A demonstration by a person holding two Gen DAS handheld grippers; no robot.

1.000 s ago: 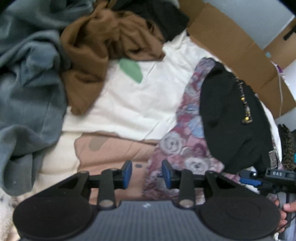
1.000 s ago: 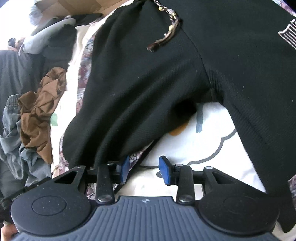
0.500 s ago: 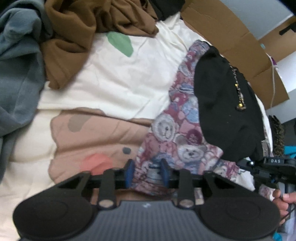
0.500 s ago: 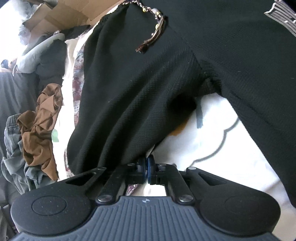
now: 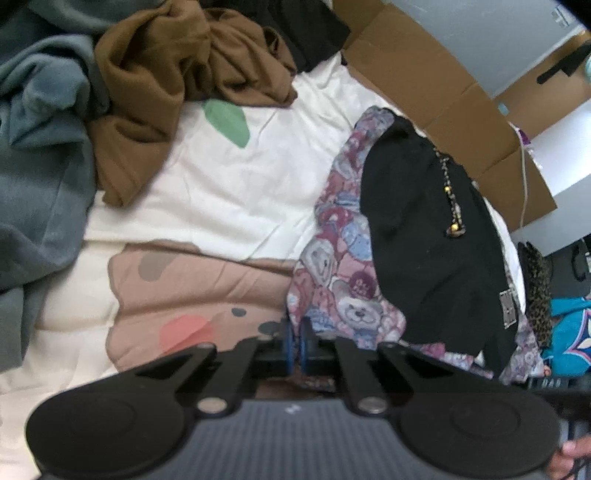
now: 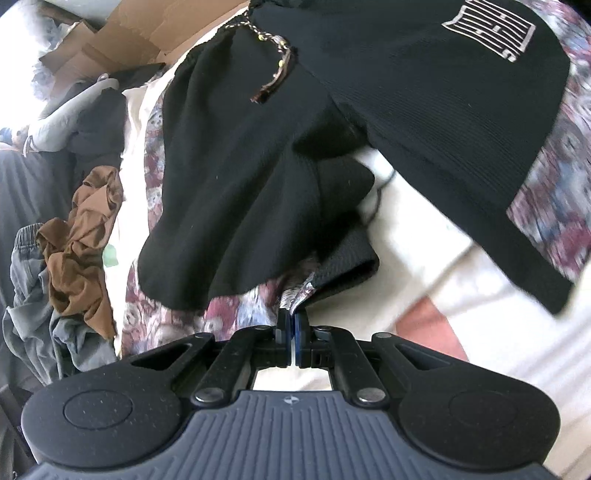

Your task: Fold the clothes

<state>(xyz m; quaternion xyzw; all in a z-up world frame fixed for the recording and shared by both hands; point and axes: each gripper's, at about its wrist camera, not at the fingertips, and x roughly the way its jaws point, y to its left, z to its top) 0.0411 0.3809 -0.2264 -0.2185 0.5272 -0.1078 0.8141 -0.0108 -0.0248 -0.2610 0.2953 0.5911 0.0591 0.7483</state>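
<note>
A teddy-bear print garment [image 5: 340,273] lies on the cream quilt [image 5: 229,184], with a black garment [image 5: 424,236] spread over it. My left gripper [image 5: 295,341] is shut on the near corner of the bear print garment. In the right wrist view the black garment [image 6: 258,177] fills the upper half, a beaded cord [image 6: 275,74] and a white patch [image 6: 487,27] on it. My right gripper [image 6: 293,328] is shut on the bear print garment's edge [image 6: 299,291], lifted together with a black fold.
A brown garment [image 5: 177,81] and grey-blue clothes [image 5: 37,147] are heaped at the far left. Flattened cardboard [image 5: 443,99] runs along the far side. A teal item [image 5: 569,332] lies at the right edge, with a fingertip [image 5: 572,448] below it.
My left gripper went from open to shut on the bear print corner. My right gripper, shut half a second ago, has drawn the edge up and back, bunching the black fabric.
</note>
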